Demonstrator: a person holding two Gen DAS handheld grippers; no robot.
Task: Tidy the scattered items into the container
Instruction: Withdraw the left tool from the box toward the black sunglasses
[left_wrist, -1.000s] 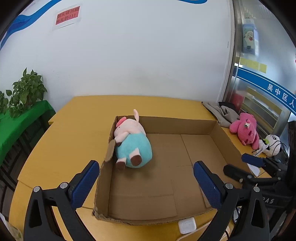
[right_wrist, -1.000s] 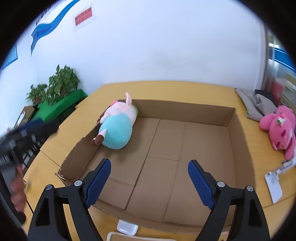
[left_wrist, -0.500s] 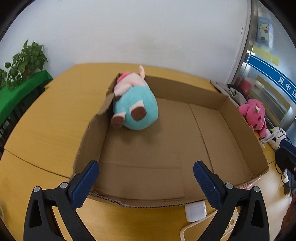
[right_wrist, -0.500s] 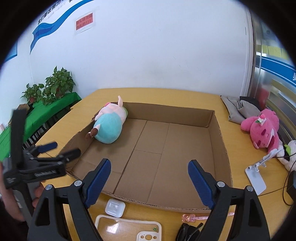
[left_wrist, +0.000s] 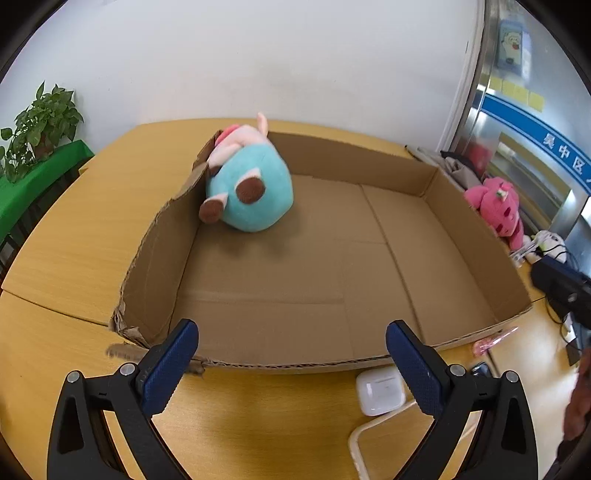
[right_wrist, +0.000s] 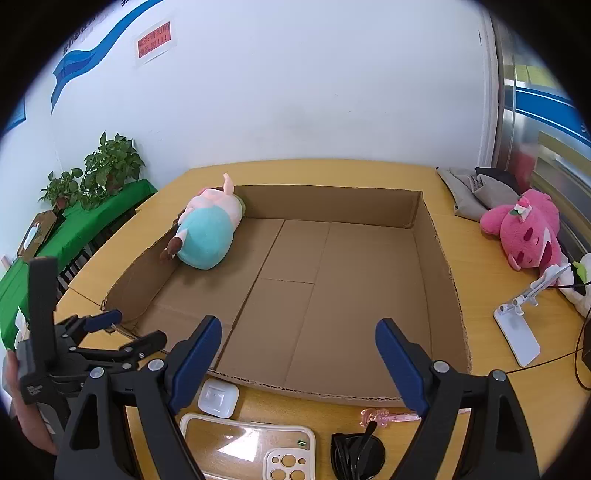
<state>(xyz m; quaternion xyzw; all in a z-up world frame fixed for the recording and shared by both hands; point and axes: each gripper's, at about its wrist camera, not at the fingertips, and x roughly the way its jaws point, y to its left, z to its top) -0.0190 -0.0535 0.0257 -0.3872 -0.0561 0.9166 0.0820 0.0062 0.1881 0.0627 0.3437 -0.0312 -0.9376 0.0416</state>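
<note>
A shallow cardboard box (left_wrist: 159, 266) (right_wrist: 432, 266) lies on the wooden table. A teal and pink plush pig (left_wrist: 251, 195) (right_wrist: 208, 236) rests in its far left corner. In front of the box's near wall lie a white earbud case (left_wrist: 380, 395) (right_wrist: 218, 398), a clear phone case (right_wrist: 251, 443), black sunglasses (right_wrist: 356, 454) and a pink stick (right_wrist: 388, 415) (left_wrist: 491, 341). My left gripper (left_wrist: 291, 332) (right_wrist: 135, 326) hovers open over the near wall, left of the earbud case. My right gripper (right_wrist: 298, 325) is open above the small items, holding nothing.
A pink plush (right_wrist: 528, 236) (left_wrist: 498, 206), a white phone stand (right_wrist: 517, 332) and a black-and-white plush (left_wrist: 550, 243) sit right of the box, with grey cloth (right_wrist: 469, 188) behind. Potted plants (right_wrist: 107, 166) stand on a green table to the left. A hand holds the left gripper.
The left gripper has come down and tipped toward the box's near wall, bringing the earbud case close. The right gripper has drawn back, so the small items in front of the box now show.
</note>
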